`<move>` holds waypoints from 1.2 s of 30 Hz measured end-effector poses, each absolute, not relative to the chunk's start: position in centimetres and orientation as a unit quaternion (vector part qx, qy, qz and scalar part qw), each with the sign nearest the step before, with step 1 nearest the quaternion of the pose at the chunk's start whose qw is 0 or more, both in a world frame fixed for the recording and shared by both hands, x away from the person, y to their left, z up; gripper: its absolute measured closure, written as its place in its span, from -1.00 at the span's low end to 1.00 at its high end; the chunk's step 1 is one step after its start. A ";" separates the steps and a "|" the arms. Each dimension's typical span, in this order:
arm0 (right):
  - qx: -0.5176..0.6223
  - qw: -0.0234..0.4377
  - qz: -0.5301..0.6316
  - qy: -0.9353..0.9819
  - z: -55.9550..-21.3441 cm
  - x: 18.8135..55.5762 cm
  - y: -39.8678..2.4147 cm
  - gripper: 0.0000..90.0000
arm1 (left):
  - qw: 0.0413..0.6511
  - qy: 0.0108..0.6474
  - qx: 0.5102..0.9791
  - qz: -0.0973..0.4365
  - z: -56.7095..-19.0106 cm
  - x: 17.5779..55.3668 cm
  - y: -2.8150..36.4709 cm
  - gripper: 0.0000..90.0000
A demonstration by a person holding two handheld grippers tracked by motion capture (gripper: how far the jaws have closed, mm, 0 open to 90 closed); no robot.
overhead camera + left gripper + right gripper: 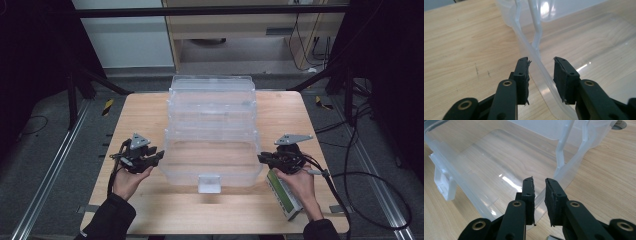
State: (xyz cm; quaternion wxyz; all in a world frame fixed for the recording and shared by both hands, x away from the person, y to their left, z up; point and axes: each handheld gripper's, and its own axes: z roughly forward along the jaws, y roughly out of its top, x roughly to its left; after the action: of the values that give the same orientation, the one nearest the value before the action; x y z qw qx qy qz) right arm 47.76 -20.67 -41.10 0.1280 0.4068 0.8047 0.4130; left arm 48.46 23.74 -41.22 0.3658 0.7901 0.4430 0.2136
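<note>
Centrally on my wooden table point(150, 210) sits the clear plastic storage box point(212, 165), open, with its transparent lid point(212, 92) standing up at the far side and a white latch point(209, 183) on the near wall. I have the left gripper point(159, 156) at the box's left rim; in the left gripper view point(540, 65) its jaws straddle that rim point(544, 72), one outside and one inside, spread with a gap to the plastic on both sides, so nothing is pinched. My right gripper point(261, 158) is at the box's right rim; in the right gripper view point(539, 185) its jaws stand much closer together with the thin wall edge point(541, 196) between them, though I cannot tell whether the pads actually press on it. Near my right hand point(300, 182), just right of the box toward the near edge, lies a slim green-and-white device point(285, 197) flat on the table.
</note>
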 end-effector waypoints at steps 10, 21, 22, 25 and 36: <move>0.407 0.126 0.413 0.805 -41.1 47.8 -20.7 0.72 | 0.360 0.442 0.794 0.210 -41.5 48.3 23.2 0.56; 0.408 0.127 0.412 0.805 -41.2 48.0 -20.7 0.69 | 0.355 0.442 0.795 0.215 -41.4 47.8 22.9 0.60; 0.408 0.128 0.411 0.805 -41.2 48.1 -20.8 0.69 | 0.355 0.442 0.795 0.215 -41.4 47.8 22.9 0.60; 0.409 0.130 0.412 0.804 -41.2 48.1 -20.8 0.70 | 0.354 0.440 0.796 0.216 -41.4 47.8 22.8 0.59; 0.418 0.129 0.412 0.799 -41.2 48.1 -20.8 0.70 | 0.366 0.428 0.796 0.221 -41.1 47.9 23.1 0.41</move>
State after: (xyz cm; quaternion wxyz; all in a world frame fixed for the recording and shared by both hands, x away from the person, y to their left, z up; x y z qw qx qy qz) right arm 48.15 -20.77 -41.16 0.1293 0.4180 0.7993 0.4118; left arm 47.85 23.14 -41.06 0.3659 0.7961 0.4284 0.2209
